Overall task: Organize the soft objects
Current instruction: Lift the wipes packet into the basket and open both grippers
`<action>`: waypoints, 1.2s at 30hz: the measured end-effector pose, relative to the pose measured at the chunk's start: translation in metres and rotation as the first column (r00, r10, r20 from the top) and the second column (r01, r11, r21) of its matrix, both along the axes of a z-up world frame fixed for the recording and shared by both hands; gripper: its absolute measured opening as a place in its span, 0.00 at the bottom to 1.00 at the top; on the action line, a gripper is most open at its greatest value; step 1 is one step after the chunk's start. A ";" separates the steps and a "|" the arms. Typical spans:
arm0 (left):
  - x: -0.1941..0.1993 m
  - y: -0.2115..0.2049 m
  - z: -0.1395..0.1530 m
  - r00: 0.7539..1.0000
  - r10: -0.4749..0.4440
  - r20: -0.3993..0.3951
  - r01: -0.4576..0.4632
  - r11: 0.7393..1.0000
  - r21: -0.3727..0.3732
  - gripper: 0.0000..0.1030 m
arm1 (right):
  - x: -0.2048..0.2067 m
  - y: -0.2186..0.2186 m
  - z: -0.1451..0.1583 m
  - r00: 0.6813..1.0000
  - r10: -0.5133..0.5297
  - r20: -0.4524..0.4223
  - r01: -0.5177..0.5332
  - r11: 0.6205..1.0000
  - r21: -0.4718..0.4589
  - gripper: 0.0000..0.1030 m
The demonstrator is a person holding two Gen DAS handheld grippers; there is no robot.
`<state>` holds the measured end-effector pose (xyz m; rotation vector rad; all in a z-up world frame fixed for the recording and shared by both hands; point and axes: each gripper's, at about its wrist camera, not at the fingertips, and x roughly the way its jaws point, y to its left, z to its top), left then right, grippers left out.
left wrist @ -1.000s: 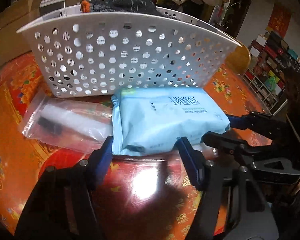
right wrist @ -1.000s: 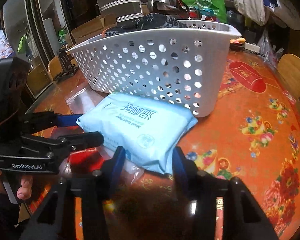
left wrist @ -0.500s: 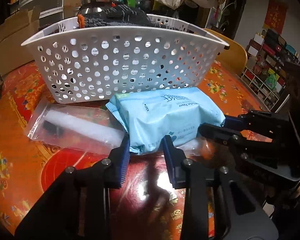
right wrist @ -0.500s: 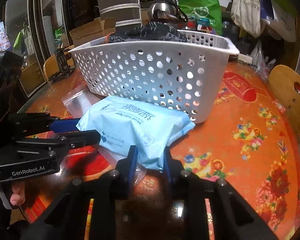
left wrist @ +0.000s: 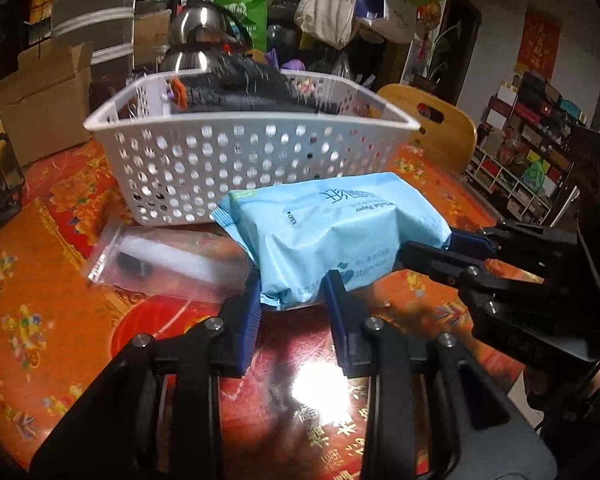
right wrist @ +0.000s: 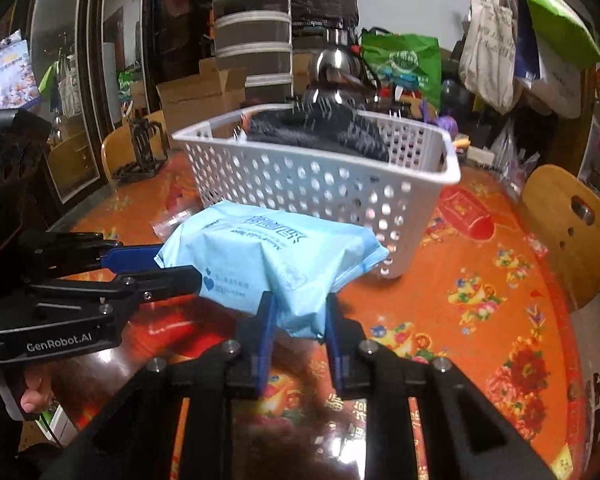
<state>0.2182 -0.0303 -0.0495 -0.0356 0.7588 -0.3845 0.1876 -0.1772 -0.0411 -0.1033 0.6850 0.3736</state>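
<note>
The blue wipes pack [left wrist: 332,236] hangs above the table [left wrist: 40,280], before the white basket [left wrist: 240,160], pinched at opposite ends by my left gripper [left wrist: 294,300] and right gripper [right wrist: 298,320]. Only my left view shows the clear bag [left wrist: 168,264] underneath.

Dim warm indoor light fills both views. A white glare patch sits on the glossy red-and-orange patterned tabletop [left wrist: 320,384] near the camera. The white perforated plastic basket [right wrist: 320,184] looks slightly motion-blurred. Fisheye bending curves the edges, and the corners go black.
</note>
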 end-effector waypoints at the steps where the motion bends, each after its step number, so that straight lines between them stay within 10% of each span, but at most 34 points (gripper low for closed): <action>1: -0.004 0.000 0.005 1.000 0.002 0.010 -0.002 1.000 0.001 0.28 | -0.003 0.001 0.005 1.000 0.001 0.013 0.000 1.000 -0.002 0.21; 12: -0.012 0.010 0.071 0.992 0.026 0.124 -0.025 1.000 -0.002 0.28 | -0.005 0.007 0.058 0.992 0.006 0.124 -0.007 1.000 0.011 0.21; 36: 0.167 0.011 0.125 0.985 0.055 0.163 -0.063 0.997 0.047 0.29 | 0.141 0.010 0.098 0.985 -0.029 0.170 0.021 0.999 0.044 0.20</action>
